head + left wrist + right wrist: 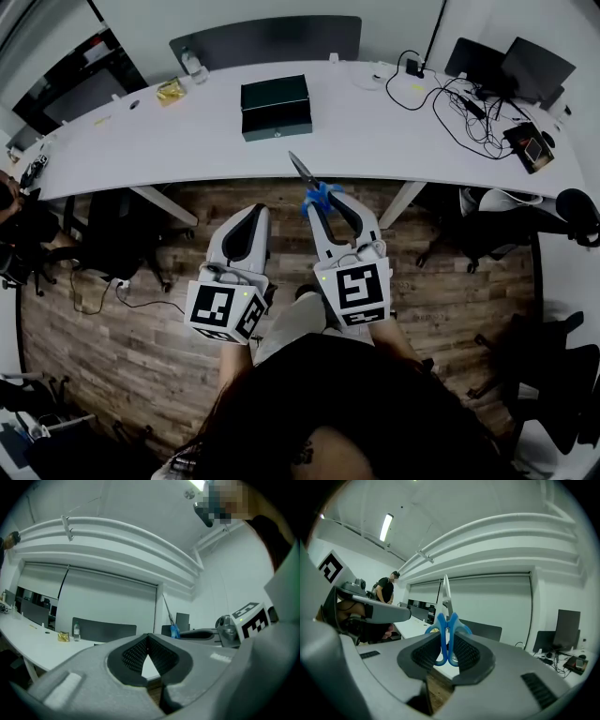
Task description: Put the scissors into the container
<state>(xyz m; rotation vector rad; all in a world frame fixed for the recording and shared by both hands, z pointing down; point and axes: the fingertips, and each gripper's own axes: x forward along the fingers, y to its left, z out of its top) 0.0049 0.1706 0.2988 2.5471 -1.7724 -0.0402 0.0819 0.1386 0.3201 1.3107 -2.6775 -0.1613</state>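
1. Right gripper [330, 199]: fingers clamped on the blue handles of the scissors [302, 170], blades pointing ahead toward the worktop [394, 127]. Reads as a carrying hold.
2. Scissors in the air, short of the worktop edge. The container [276, 107] sits well ahead on it and looks closed.
3. Left gripper [249, 217]: fingers closed on nothing, level alongside, probably spare for opening the container.

Scissors [314, 192] are seen with blue handles, grey blades. Container [276, 107] is finished dark green. Surface [375, 122] is coloured white. Floor [122, 337] is patterned in brown wood planks.
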